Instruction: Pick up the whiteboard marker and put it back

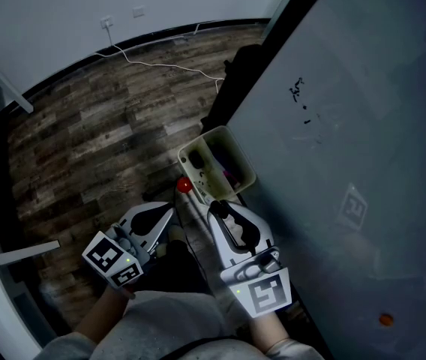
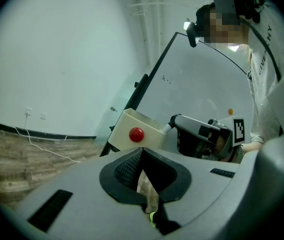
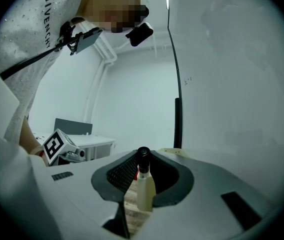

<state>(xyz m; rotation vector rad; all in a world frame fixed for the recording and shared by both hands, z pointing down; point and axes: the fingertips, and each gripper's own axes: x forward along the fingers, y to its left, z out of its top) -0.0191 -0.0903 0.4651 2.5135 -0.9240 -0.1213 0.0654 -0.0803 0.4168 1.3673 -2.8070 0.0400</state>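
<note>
Between the jaws of the right gripper (image 3: pixel 142 170) sits the whiteboard marker (image 3: pixel 145 191), pinched by its white body, black cap at the far end; in the head view this gripper's tips lie just beside the beige tray (image 1: pixel 192 154) on the whiteboard (image 1: pixel 348 126), near the tray's red knob (image 1: pixel 184 185); the left gripper (image 2: pixel 144 170) hangs lower left, near the tray, its jaws slightly apart with only wooden floor showing through.

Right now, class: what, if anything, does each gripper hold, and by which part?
The right gripper holds the marker by its white barrel, with the black end pointing forward. The left gripper holds nothing.
</note>
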